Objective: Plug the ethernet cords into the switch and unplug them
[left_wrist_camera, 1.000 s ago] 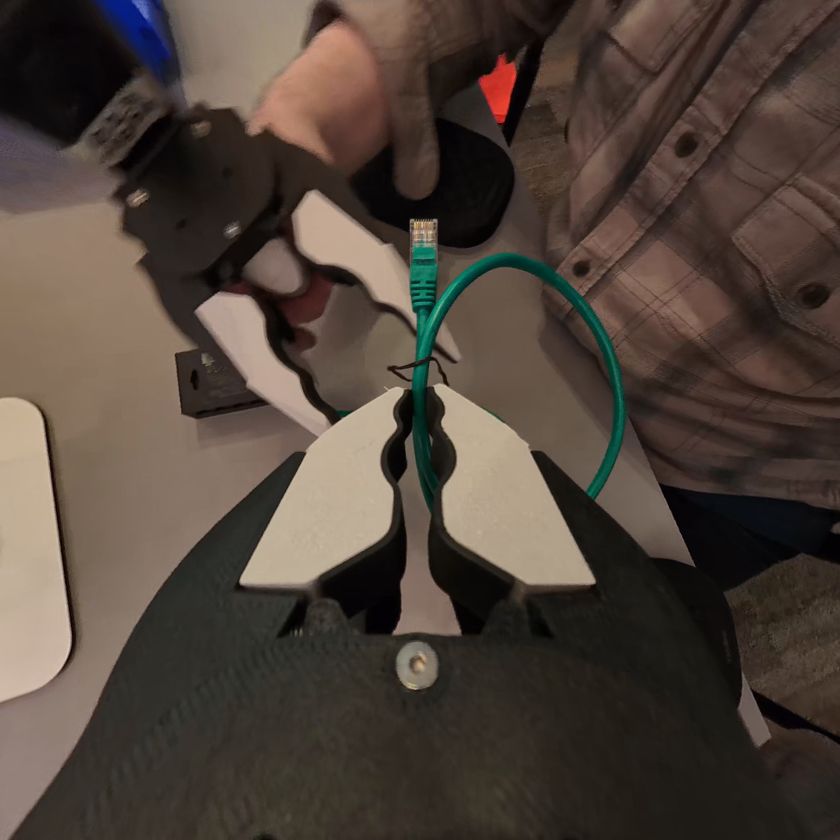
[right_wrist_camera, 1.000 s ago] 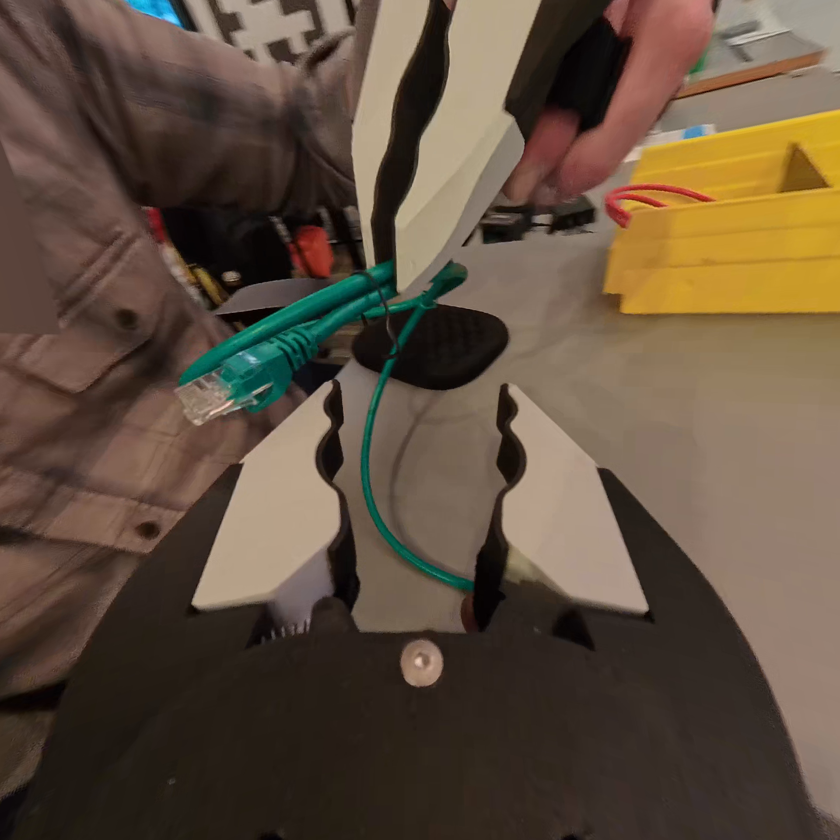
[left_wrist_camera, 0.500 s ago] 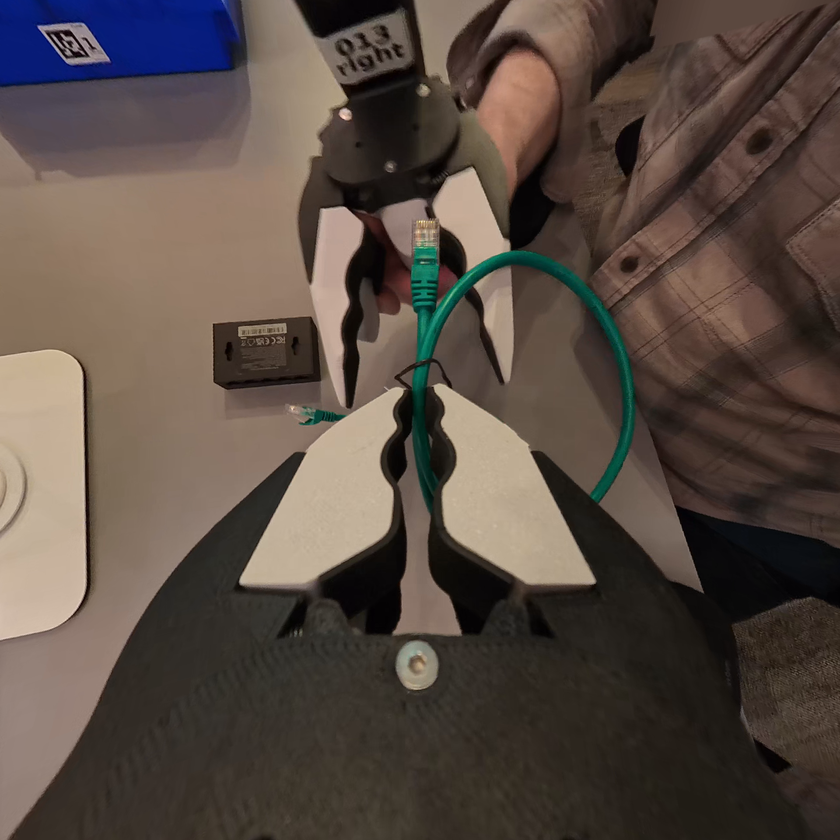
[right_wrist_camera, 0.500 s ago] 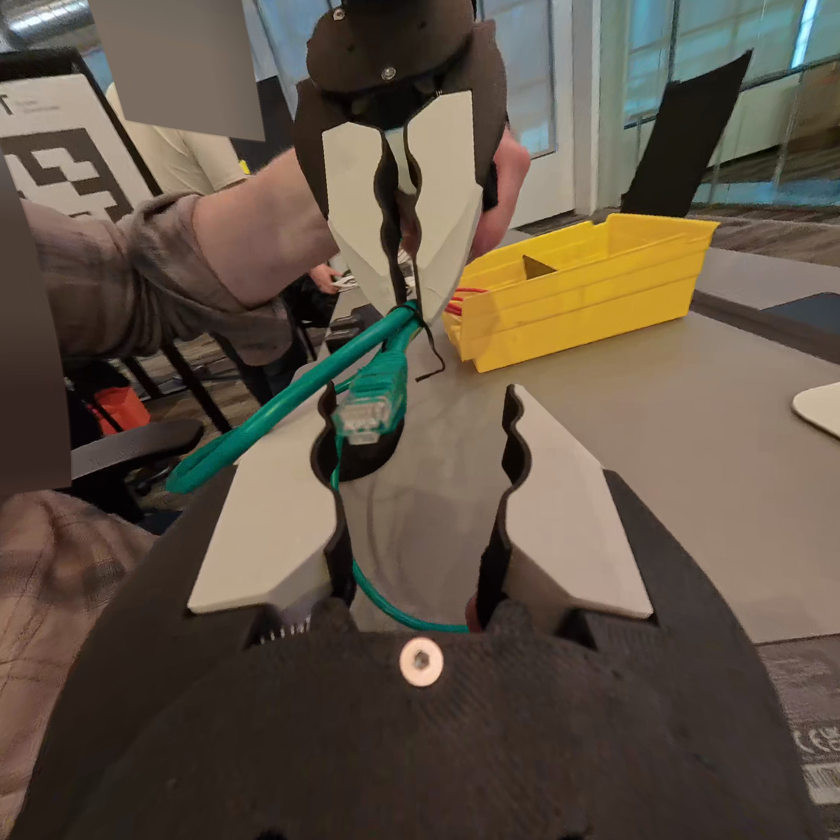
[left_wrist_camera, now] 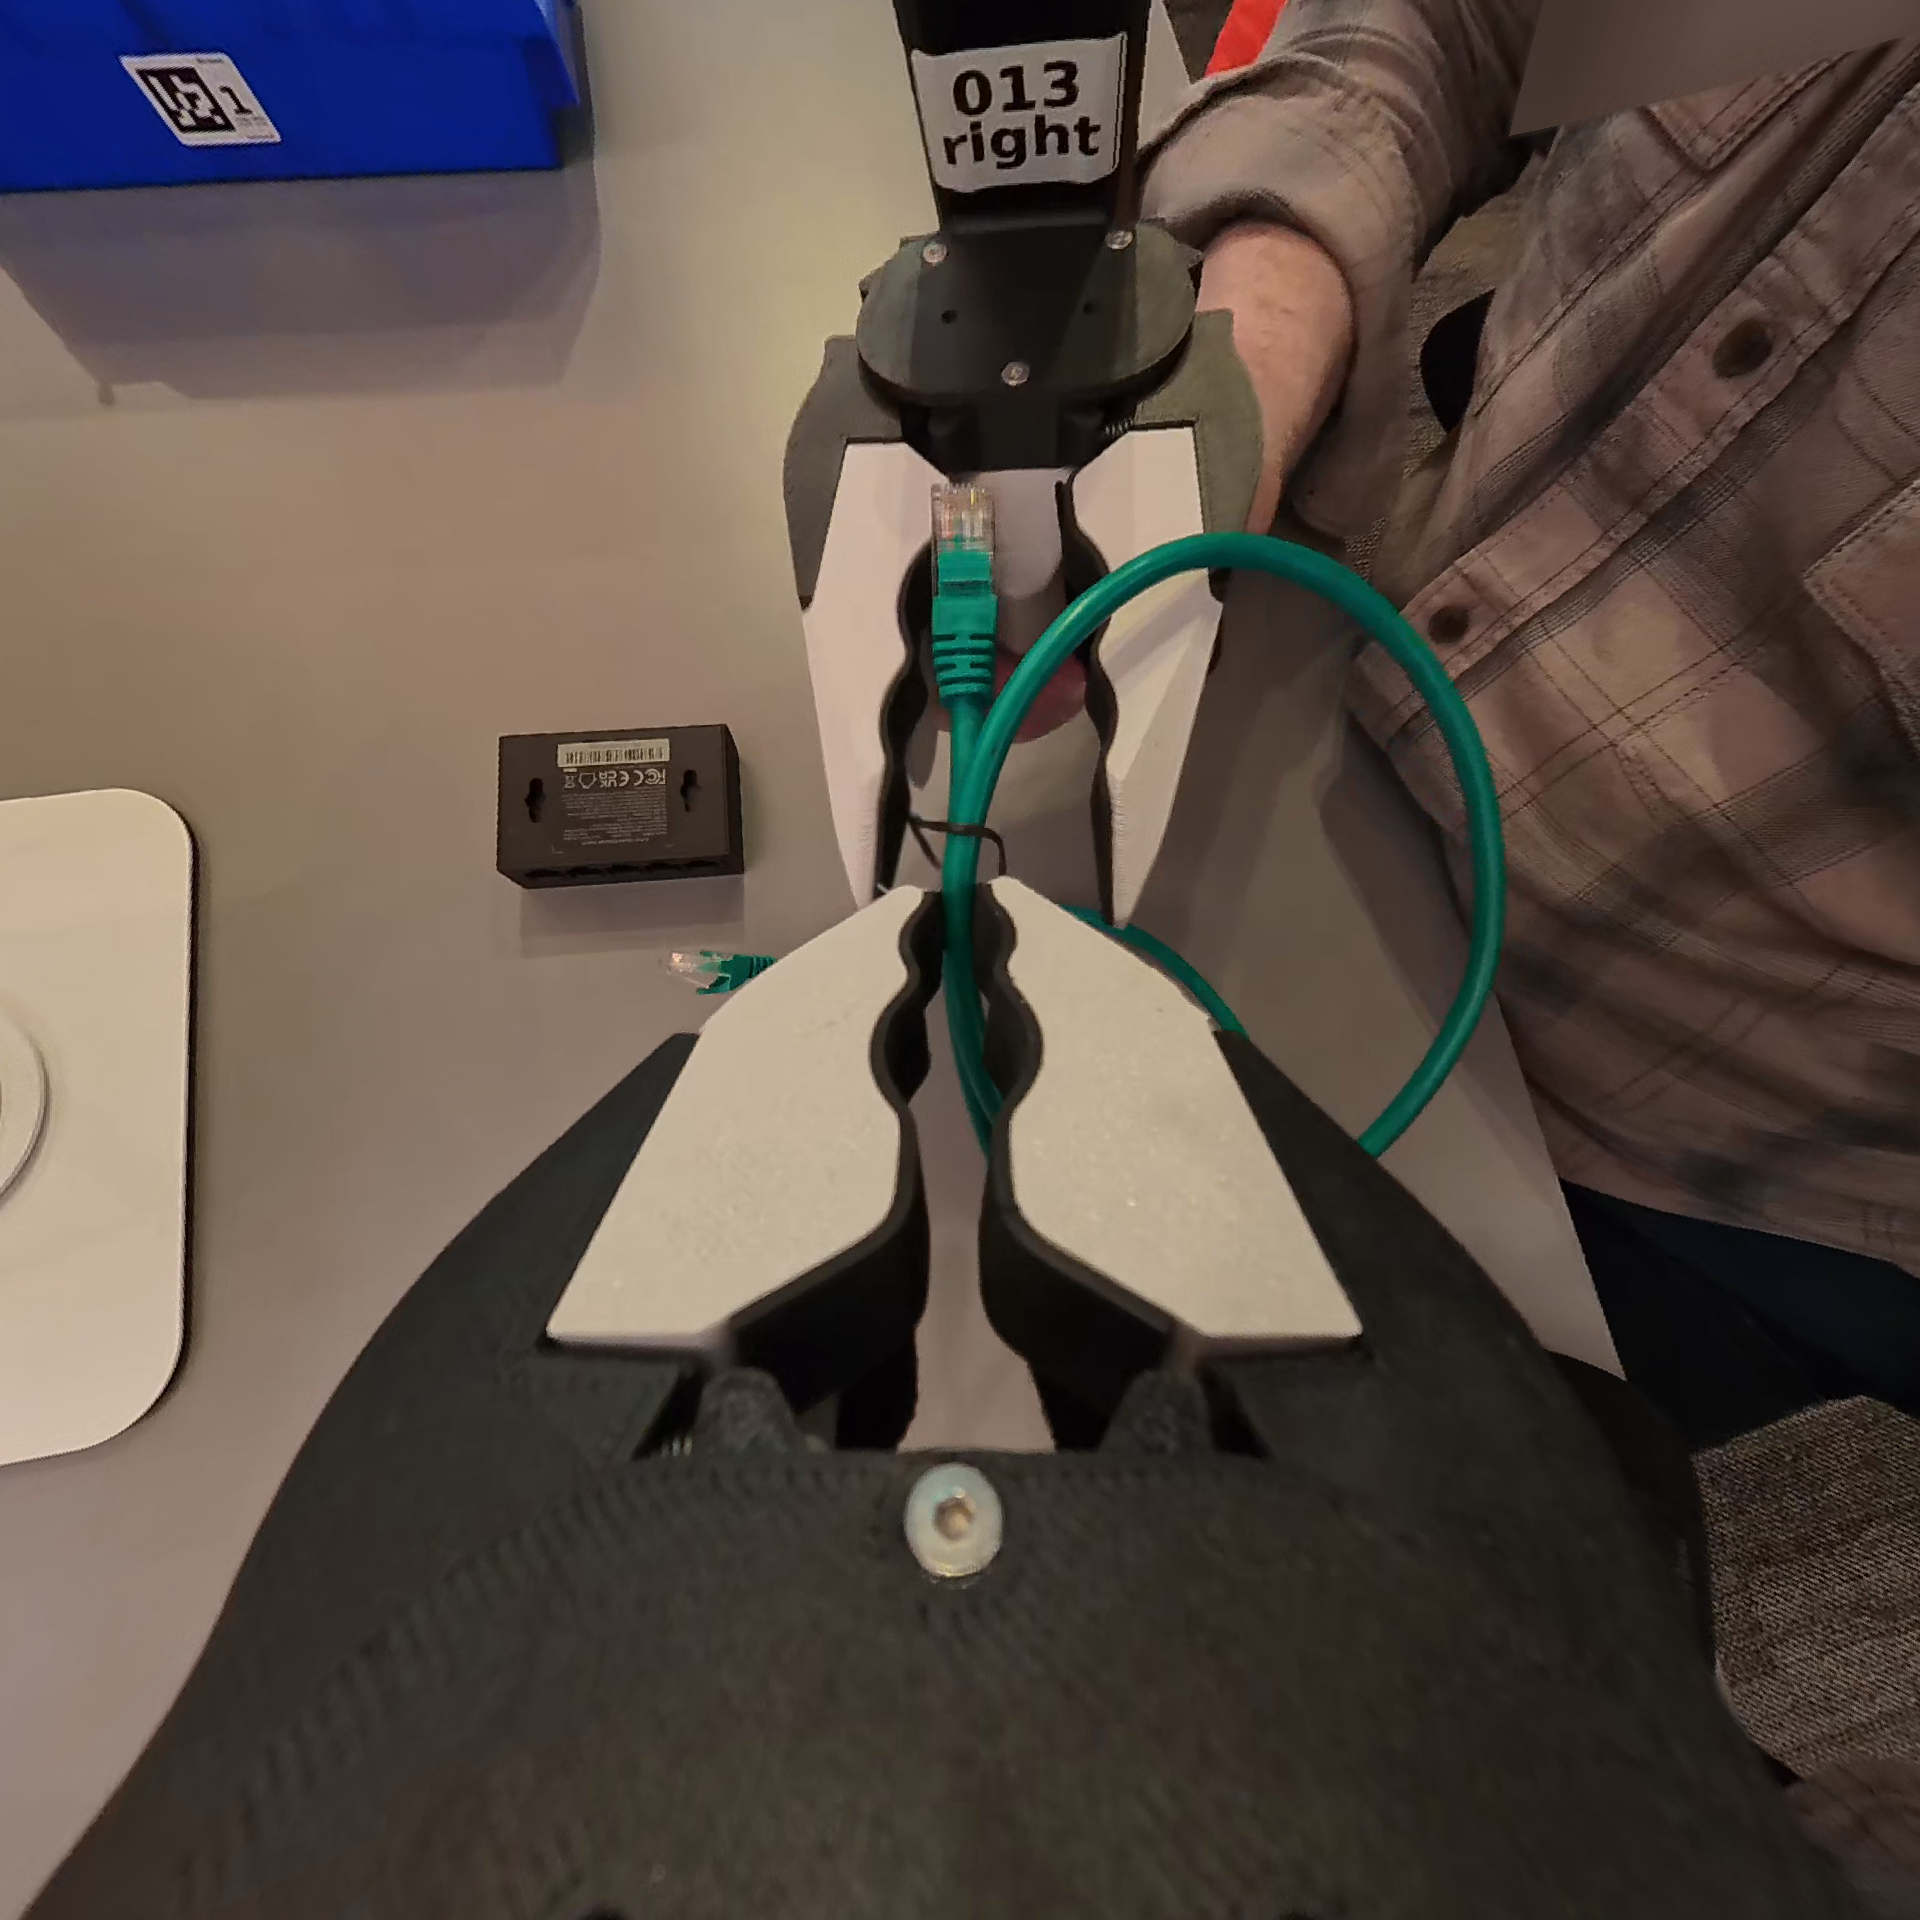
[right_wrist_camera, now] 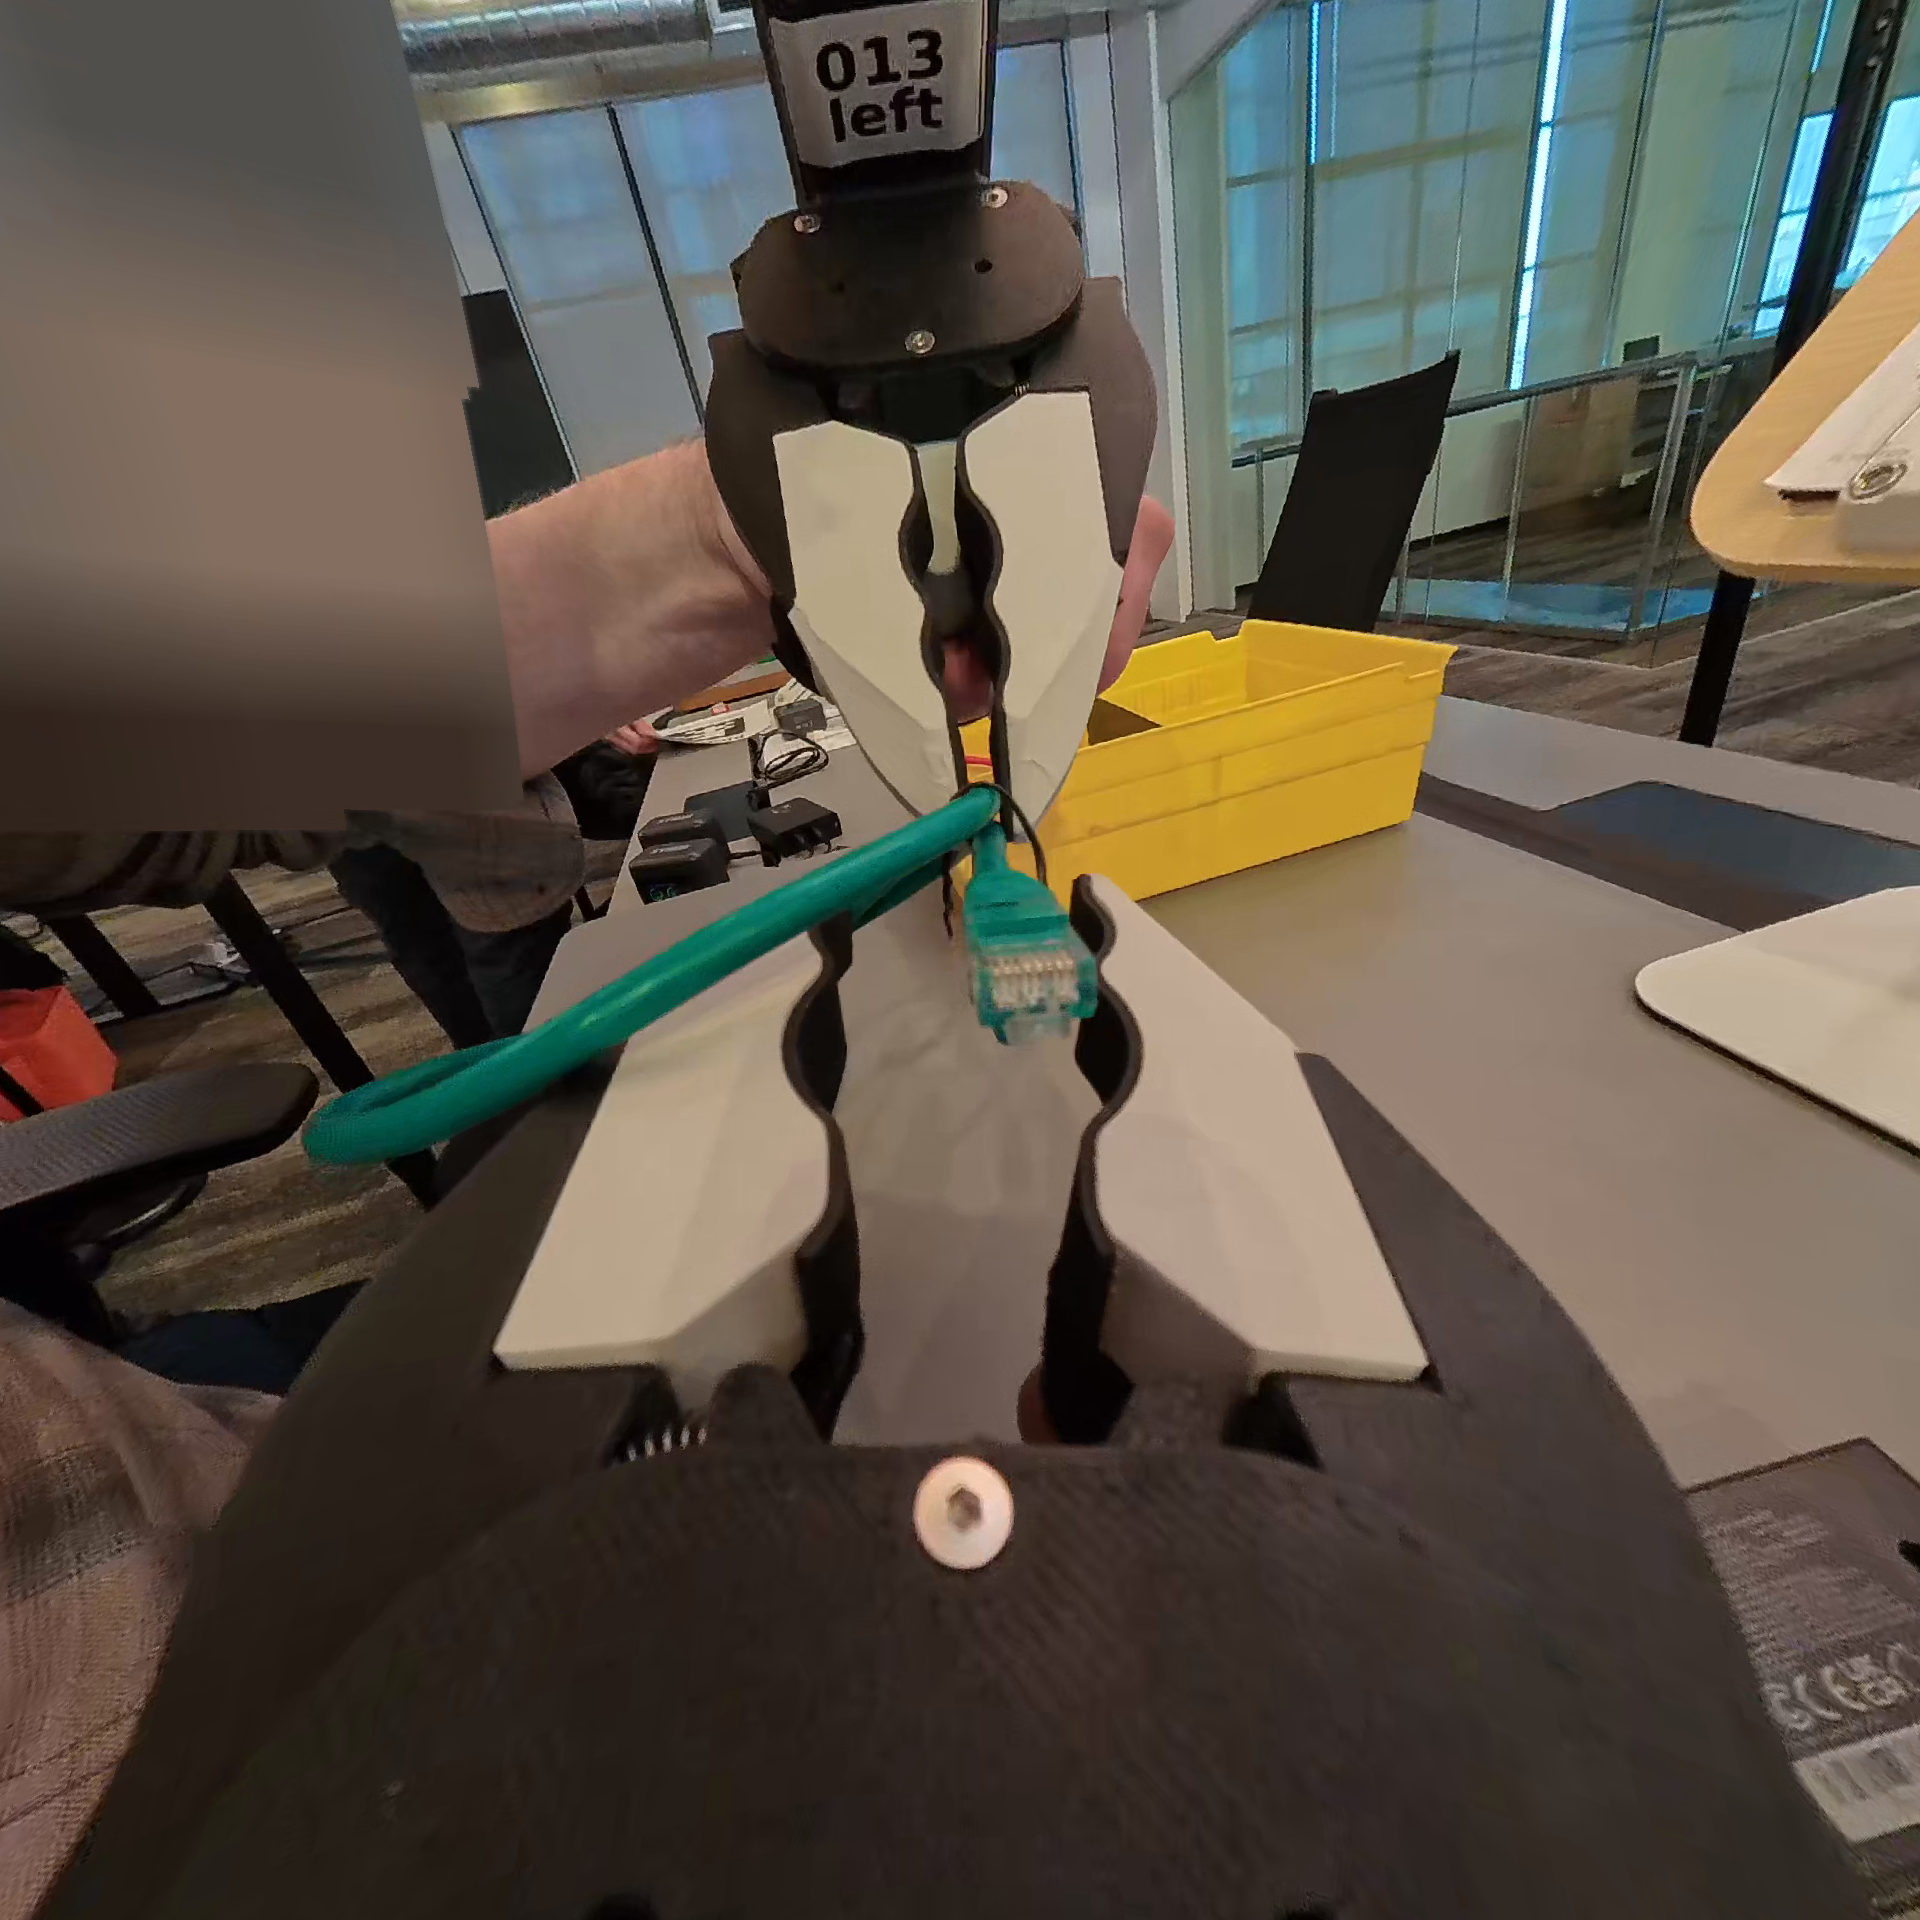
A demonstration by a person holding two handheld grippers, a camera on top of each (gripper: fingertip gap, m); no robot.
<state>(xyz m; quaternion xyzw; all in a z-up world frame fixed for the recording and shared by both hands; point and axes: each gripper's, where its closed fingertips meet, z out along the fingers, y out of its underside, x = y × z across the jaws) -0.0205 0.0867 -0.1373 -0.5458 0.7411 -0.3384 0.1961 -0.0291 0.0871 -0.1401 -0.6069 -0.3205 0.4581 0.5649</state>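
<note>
Nearest you, your left gripper (left_wrist_camera: 961,914) is clenching the green cord (left_wrist_camera: 1455,790) a short way behind its plug (left_wrist_camera: 964,582), pinching two strands of the loop together near the fingertips, with a thin black tie wrapped round the cord just beyond them. The plug is standing straight out and pointing into your right gripper (right_wrist_camera: 956,935), which is facing it with its jaws spread apart and gripping nothing; in the right wrist view the plug is sitting between the tips, not yet touched. You are handing the plug across, so no plugging has begun, by the look of it. Next you are needing to close the right jaws squarely on the plug's boot, then let go with the left. Farther off, the black switch (left_wrist_camera: 618,802) is lying on the grey table (left_wrist_camera: 364,571) with its labelled face up and its ports toward you, the cord's other plug (left_wrist_camera: 717,964) resting just in front of it, apart. Beyond are a blue bin (left_wrist_camera: 312,94) and a yellow bin (right_wrist_camera: 1278,727).
</note>
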